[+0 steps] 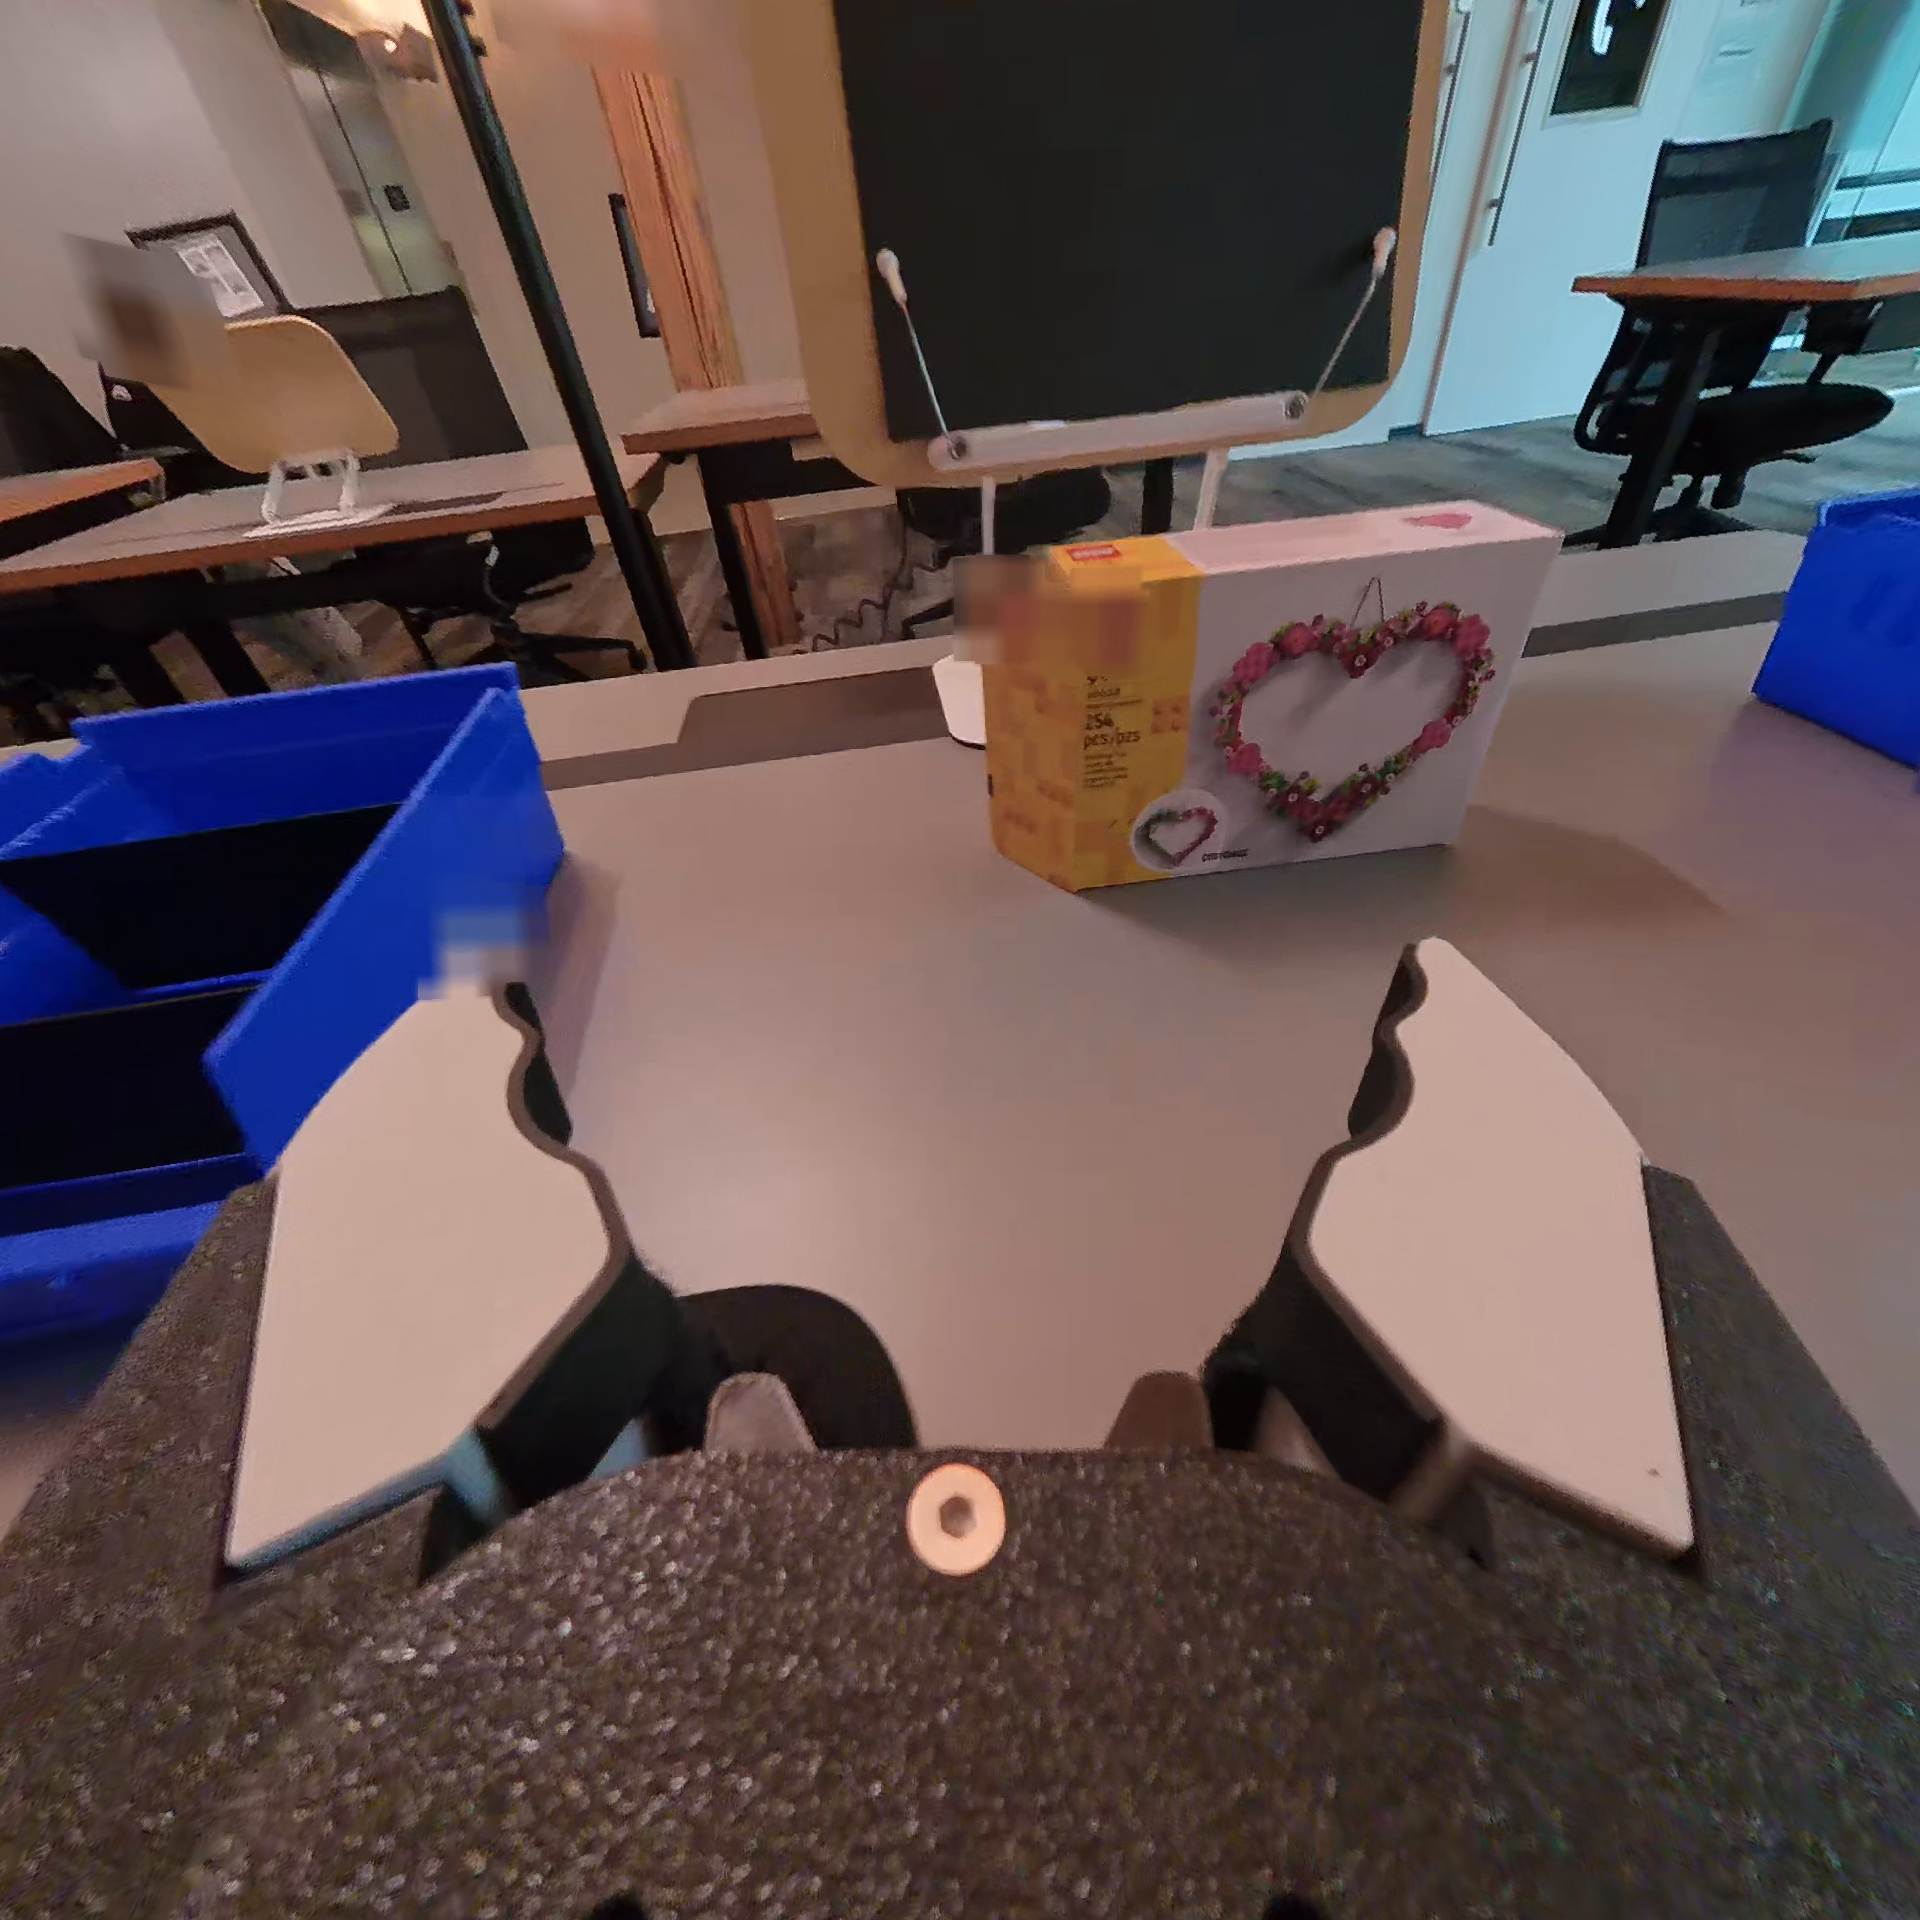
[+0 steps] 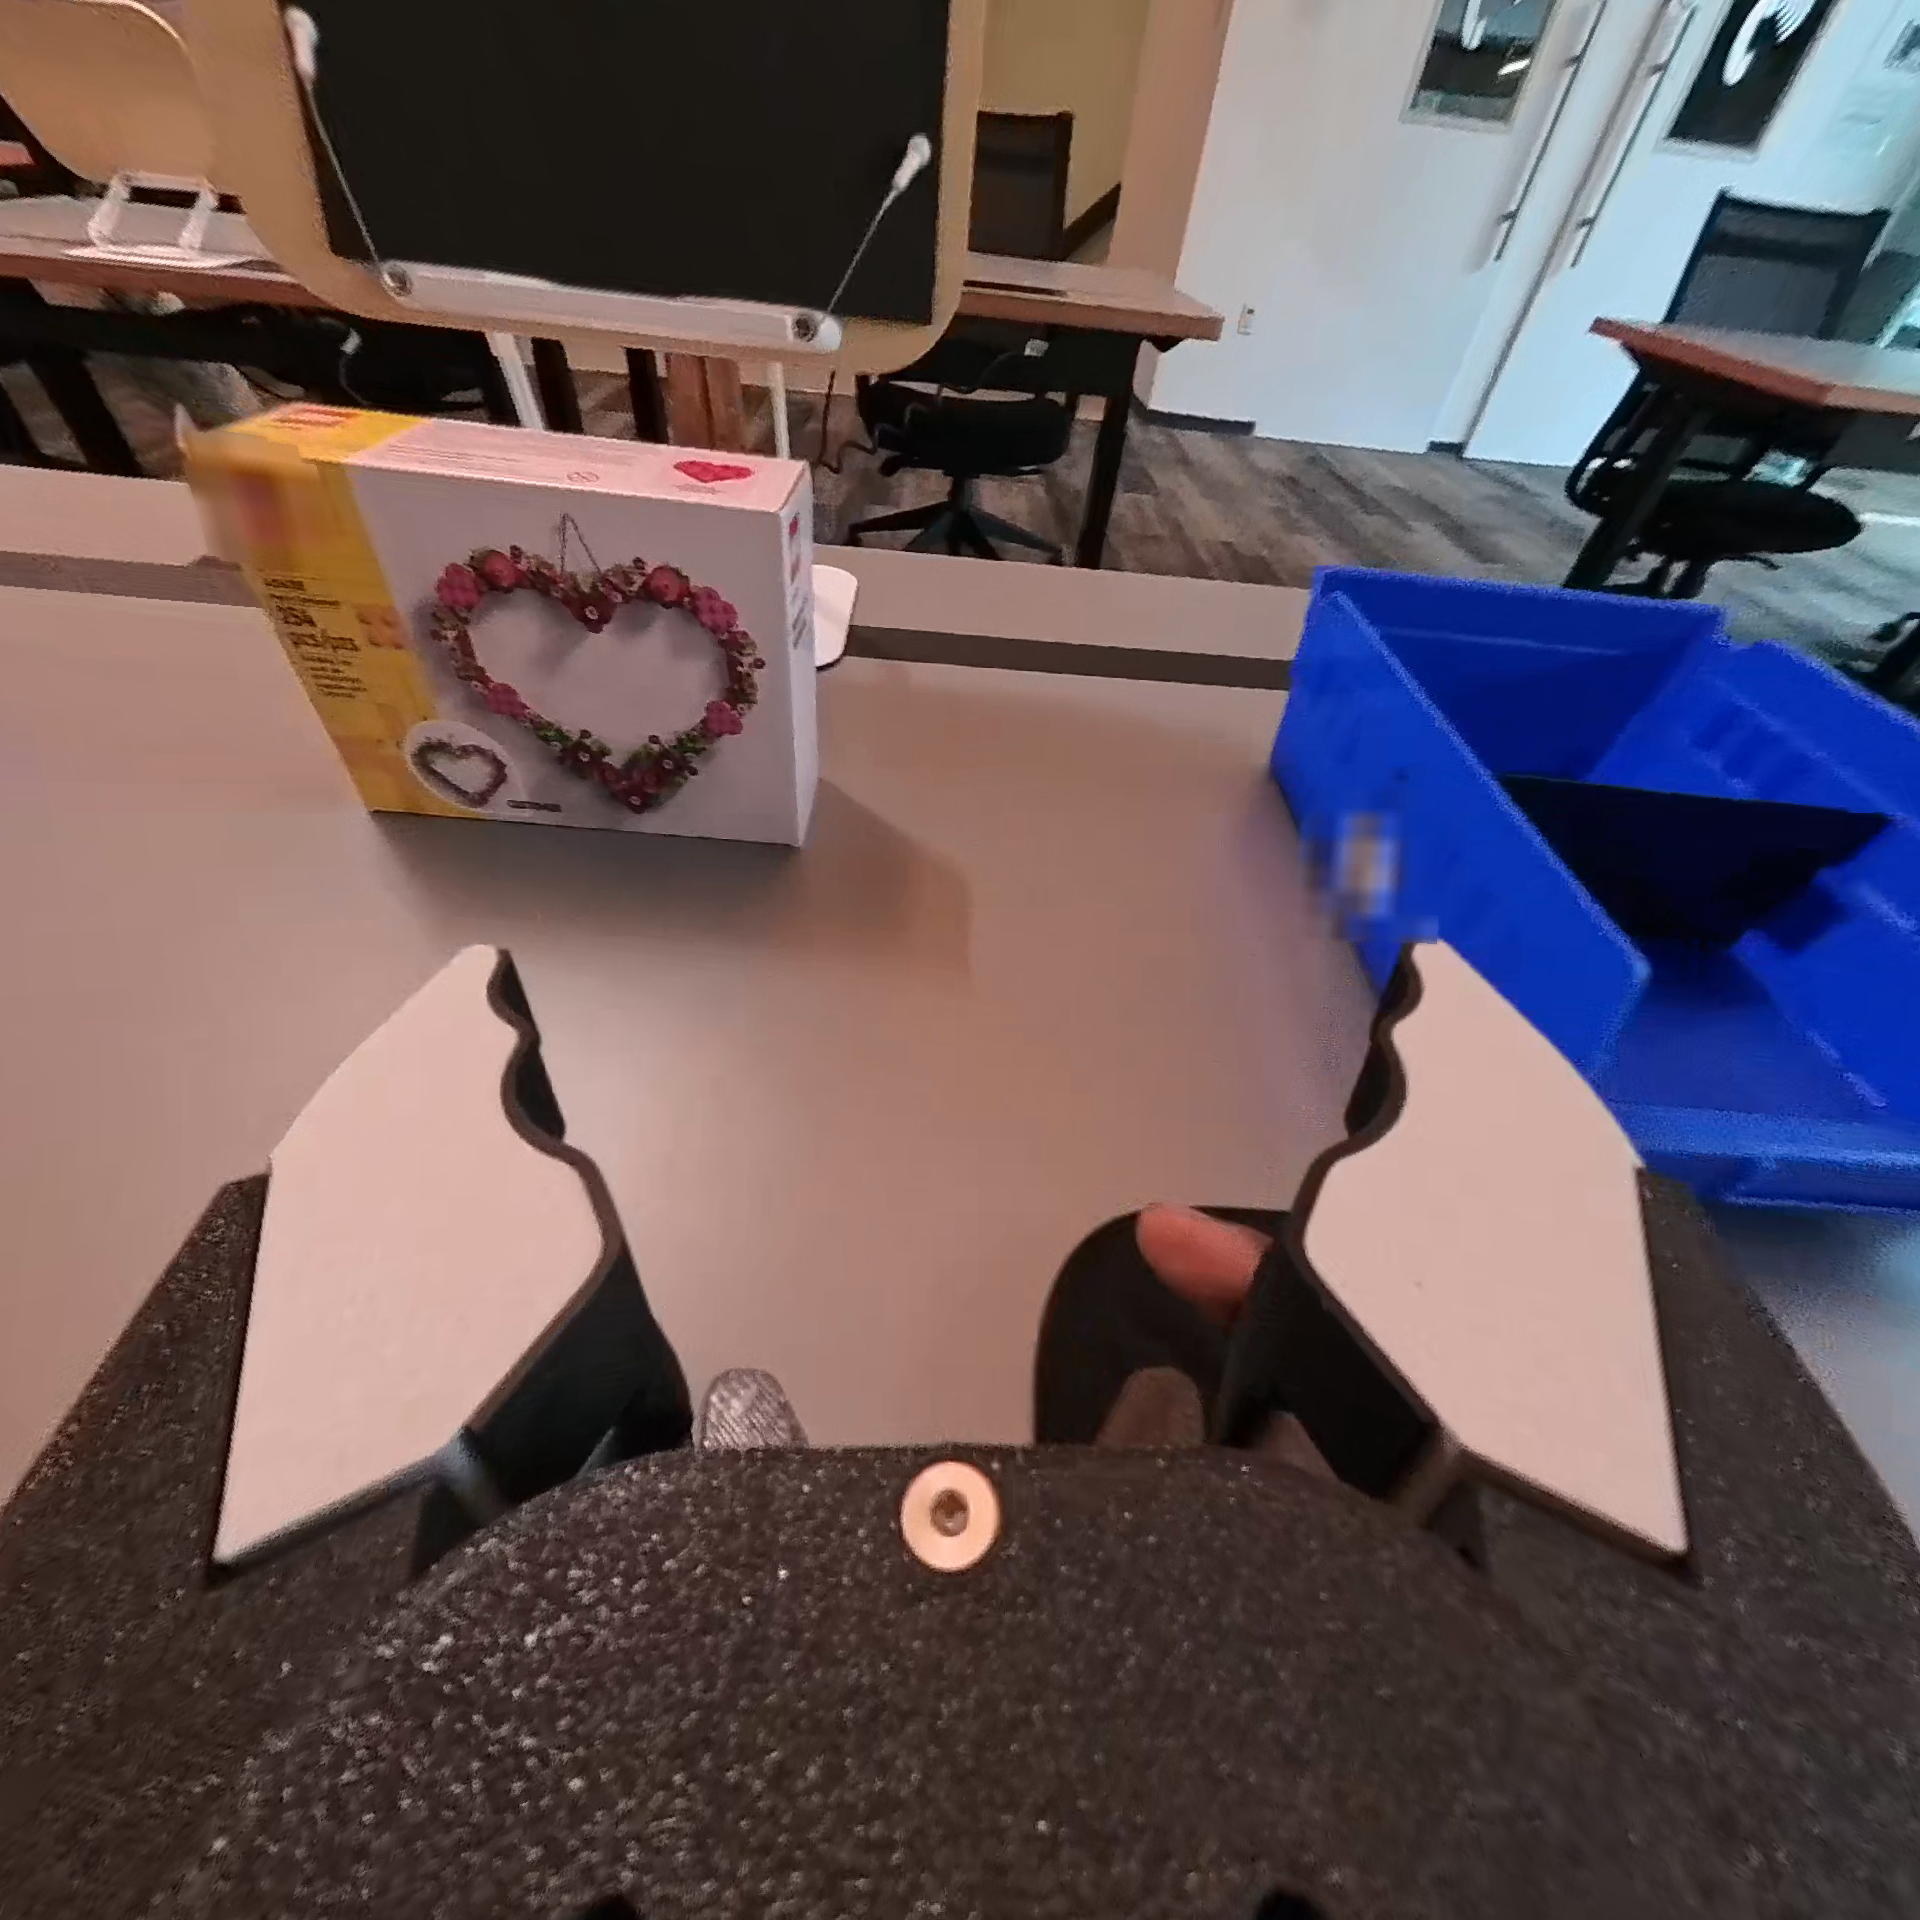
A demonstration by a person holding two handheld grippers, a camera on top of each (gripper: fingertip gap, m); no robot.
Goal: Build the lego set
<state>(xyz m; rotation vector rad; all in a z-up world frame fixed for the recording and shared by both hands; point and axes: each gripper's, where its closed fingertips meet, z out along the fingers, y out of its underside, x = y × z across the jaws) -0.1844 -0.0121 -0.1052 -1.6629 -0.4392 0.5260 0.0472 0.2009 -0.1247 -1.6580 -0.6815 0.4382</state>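
A lego set box [image 1: 1278, 707], white with a yellow side and a pink flower heart picture, stands upright on the grey table [image 1: 831, 987]. In the left wrist view it is ahead and a little right of my left gripper [image 1: 961, 997], which is open and empty above the table. In the right wrist view the same box [image 2: 540, 644] is ahead to the left of my right gripper [image 2: 951, 997], also open and empty. Both grippers are well short of the box.
A blue bin with black dividers [image 1: 229, 935] sits left of the left gripper, its wall close to the left finger. Another blue bin [image 2: 1621, 852] sits right of the right gripper. A dark board on a stand [image 1: 1122, 229] is behind the table. Desks and chairs stand beyond.
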